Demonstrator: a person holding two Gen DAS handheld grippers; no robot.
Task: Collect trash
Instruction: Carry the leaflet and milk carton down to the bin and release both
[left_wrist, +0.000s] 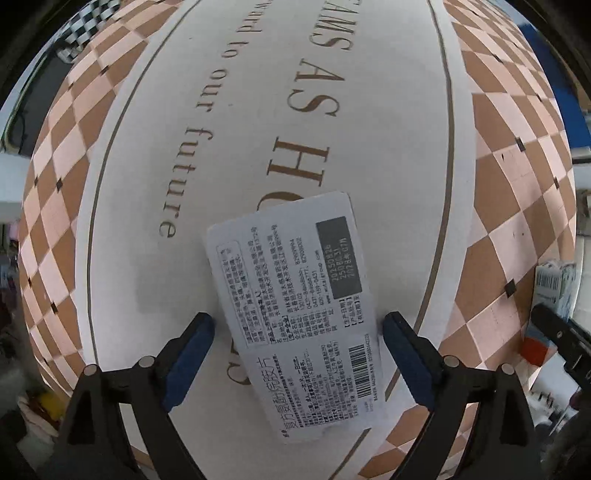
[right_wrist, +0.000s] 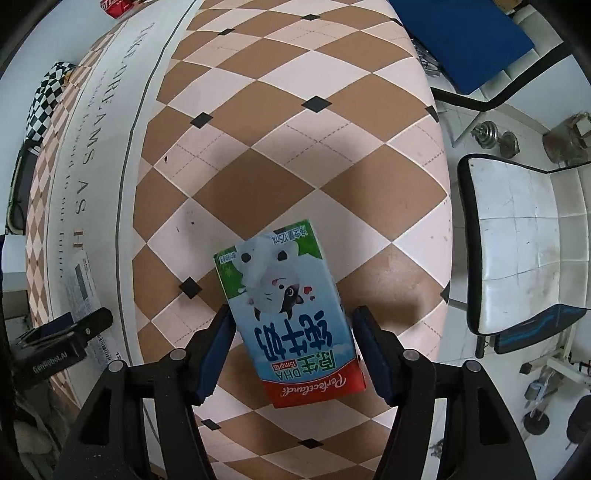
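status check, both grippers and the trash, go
Left gripper open, straddling white medicine box. Right gripper open around milk carton. Neither gripped yet. Nothing blocking.

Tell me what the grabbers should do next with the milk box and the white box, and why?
Probably squeeze both shut. The right gripper is open with the milk carton lying between its fingers on the checkered tablecloth. The left gripper is open too, with the white medicine box between its fingers. Neither seems held yet, so closing likely comes before lifting.
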